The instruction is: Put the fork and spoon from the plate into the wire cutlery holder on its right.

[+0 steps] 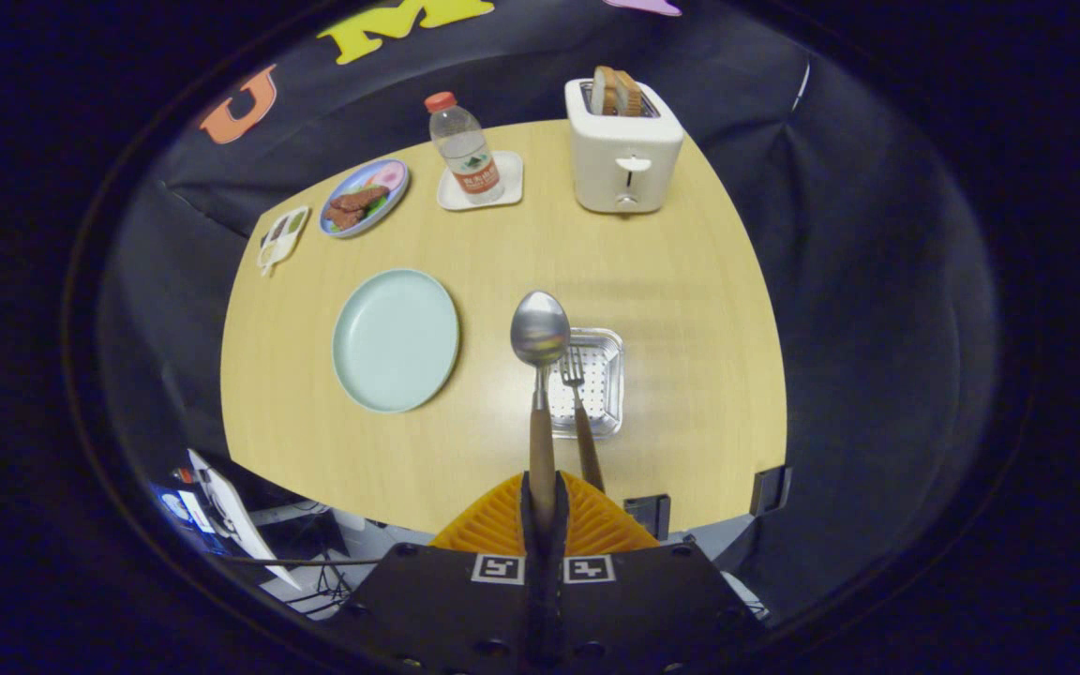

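Evidently the gripper [542, 506] is closed on the wooden handle of the steel spoon [540, 330], holding it bowl-forward above the square wire cutlery holder [607, 349], ready for lowering. A wooden-handled fork [577, 394] already stands inside. The pale green plate [396, 339] sits bare to the holder's left. The clear water bottle [465, 150] has a label too small to read.

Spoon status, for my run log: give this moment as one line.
gripper: shut on spoon | spoon: held above table, beside holder | fork: in holder | plate: bare
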The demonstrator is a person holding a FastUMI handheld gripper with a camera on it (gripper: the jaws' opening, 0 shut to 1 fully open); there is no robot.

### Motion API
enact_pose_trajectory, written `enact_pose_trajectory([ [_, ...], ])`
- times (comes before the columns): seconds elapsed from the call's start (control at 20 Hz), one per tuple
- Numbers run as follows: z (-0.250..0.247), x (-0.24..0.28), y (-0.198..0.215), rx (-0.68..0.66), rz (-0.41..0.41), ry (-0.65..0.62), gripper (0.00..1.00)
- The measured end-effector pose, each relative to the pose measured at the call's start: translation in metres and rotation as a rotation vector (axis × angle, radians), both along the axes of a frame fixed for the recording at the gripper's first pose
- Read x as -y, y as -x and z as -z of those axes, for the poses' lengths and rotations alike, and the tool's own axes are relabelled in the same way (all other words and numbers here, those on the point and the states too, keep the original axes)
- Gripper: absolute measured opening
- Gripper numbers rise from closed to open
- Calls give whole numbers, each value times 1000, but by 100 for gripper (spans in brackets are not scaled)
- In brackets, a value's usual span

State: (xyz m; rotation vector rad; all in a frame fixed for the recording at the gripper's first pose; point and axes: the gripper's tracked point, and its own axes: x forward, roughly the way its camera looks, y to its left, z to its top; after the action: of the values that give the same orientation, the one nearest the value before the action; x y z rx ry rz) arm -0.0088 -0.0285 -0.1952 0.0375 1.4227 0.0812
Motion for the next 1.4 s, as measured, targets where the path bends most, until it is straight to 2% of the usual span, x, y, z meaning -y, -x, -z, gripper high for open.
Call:
enact_pose_trajectory([
  [0.3,11,19,8,-88,45,-9,1],
  [0.7,18,13,6,-143,107,-55,3],
  [0.95,15,8,-11,-110,160,-81,10],
  [1.0,15,6,-14,-93,164,-89,14],
  [1.1,9,4,-22,-52,159,-100,32],
  [1.15,6,3,-26,-24,150,-103,35],
  [1.4,-16,-9,-53,164,90,-91,76],
])
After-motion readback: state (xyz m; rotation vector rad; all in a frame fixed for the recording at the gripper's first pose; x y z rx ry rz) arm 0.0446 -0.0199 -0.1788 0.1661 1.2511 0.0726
